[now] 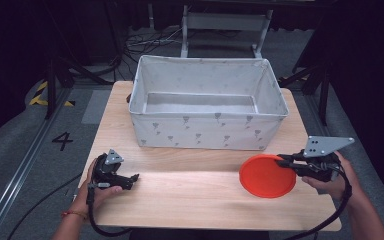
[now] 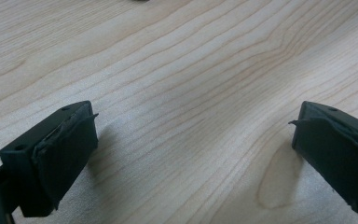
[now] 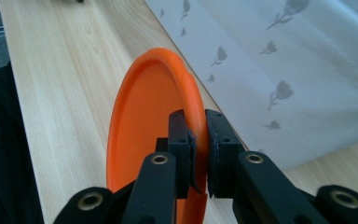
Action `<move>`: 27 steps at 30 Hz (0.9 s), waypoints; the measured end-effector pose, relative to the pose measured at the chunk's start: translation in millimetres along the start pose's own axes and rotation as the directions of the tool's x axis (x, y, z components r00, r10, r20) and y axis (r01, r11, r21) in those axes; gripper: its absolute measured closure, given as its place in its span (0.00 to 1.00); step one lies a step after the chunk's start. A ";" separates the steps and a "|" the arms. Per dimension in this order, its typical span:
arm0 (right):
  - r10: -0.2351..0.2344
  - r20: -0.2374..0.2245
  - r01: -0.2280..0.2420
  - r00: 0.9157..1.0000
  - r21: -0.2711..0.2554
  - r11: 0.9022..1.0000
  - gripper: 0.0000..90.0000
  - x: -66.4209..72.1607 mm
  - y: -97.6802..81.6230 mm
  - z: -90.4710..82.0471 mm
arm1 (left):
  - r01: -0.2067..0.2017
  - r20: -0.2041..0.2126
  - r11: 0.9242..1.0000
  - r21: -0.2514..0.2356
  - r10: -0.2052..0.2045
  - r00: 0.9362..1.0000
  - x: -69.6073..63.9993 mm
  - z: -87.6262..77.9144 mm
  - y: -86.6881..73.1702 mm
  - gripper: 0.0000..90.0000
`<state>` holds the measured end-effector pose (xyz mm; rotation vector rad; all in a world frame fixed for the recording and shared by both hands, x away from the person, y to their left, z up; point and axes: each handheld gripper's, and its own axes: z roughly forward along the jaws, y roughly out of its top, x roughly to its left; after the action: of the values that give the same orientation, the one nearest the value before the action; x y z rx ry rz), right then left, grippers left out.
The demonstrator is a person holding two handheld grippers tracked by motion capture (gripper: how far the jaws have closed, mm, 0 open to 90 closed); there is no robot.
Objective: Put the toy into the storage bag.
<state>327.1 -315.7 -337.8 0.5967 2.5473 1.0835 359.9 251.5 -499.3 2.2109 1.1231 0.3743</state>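
Right gripper (image 3: 200, 154) is pinched on the rim of the orange plate (image 1: 265, 176), near the table's (image 1: 180, 200) front-right, in front of the fabric bin (image 1: 207, 127). Left gripper (image 2: 191, 154) gapes wide, empty. Thin edge hold: plate could slip or swing w/ quick lift.

Grey floor (image 1: 25, 135), dark surroundings, wooden table (image 1: 190, 195).
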 end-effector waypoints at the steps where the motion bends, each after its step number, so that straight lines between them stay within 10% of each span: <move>1: 0.000 0.000 0.000 1.000 0.000 1.000 0.91 0.0 0.0 0.0 | 0.000 -0.001 1.000 0.000 0.000 1.000 0.0 0.0 0.0 0.00; 27: -0.063 0.064 0.065 0.996 -0.037 0.997 0.91 -15.7 58.3 -51.0 | 0.000 0.001 1.000 -0.001 0.000 1.000 0.0 0.2 -0.1 0.00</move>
<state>333.5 -317.7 -259.1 0.5272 2.4686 1.0730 360.0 251.5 -499.5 2.2099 1.1225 0.3733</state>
